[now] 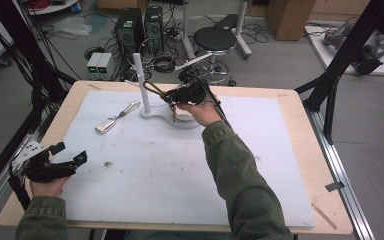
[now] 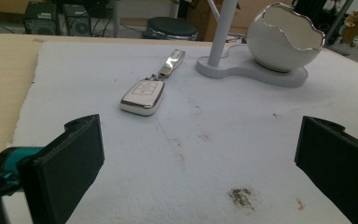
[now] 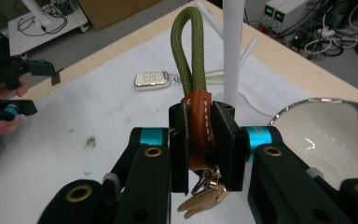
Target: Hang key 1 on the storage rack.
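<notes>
My right gripper (image 1: 170, 96) (image 3: 200, 116) is shut on the brown leather strap (image 3: 199, 135) of a keychain. Its olive-green rope loop (image 3: 186, 51) (image 1: 151, 88) sticks out past the jaws and brass keys (image 3: 205, 198) hang below. The gripper hovers beside the white post (image 1: 141, 82) (image 3: 233, 51) of a stand, over the stand's white egg-shaped bowl (image 3: 326, 135) (image 2: 284, 39). A white car key fob (image 1: 106, 124) (image 2: 143, 96) (image 3: 151, 79) with a metal clip lies on the white mat left of the stand. My left gripper (image 1: 71, 152) (image 2: 198, 158) rests open near the table's front left, nothing between its jaws.
The white foam mat (image 1: 180, 170) covers most of the wooden table (image 1: 300, 105). The stand's flat base (image 2: 242, 70) carries the post and bowl. Small dirt marks (image 2: 240, 196) spot the mat. A stool (image 1: 215, 39), computers and cables sit on the floor beyond the table.
</notes>
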Tool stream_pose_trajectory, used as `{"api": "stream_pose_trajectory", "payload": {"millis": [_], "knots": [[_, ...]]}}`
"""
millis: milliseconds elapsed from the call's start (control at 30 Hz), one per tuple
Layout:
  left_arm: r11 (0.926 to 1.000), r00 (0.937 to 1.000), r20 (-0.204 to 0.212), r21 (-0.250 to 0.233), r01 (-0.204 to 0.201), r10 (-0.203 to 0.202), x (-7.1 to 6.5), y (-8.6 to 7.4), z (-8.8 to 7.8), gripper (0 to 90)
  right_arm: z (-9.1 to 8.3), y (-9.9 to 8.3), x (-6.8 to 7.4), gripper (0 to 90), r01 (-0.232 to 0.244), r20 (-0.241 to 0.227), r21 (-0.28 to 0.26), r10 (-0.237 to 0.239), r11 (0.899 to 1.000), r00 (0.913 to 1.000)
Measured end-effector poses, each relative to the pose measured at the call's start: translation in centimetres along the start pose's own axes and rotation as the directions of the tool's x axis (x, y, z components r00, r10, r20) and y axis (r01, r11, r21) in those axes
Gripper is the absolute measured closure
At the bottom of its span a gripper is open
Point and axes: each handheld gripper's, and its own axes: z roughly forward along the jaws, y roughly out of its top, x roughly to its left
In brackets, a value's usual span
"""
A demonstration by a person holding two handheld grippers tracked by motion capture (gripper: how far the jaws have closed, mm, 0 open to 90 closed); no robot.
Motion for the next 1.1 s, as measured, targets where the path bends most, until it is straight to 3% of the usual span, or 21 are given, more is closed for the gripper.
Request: {"api": "stream_pose_trajectory", "payload": {"millis": [767,1100], "knots": [[1.0,1.0,-0.004,-0.002,0.003,-0.003,0.3,0.0,0.0,1.7,1.5,2.6,0.3,76.9,0.005,-0.019,-0.012,-0.005,1.0,0.9998],[1.0,0.9999,-0.008,0.004,-0.008,0.008,0.1,0.0,0.0,1.7,3.4,2.6,-0.9,76.9,-0.045,0.001,-0.003,0.045,0.999,0.999]]}}
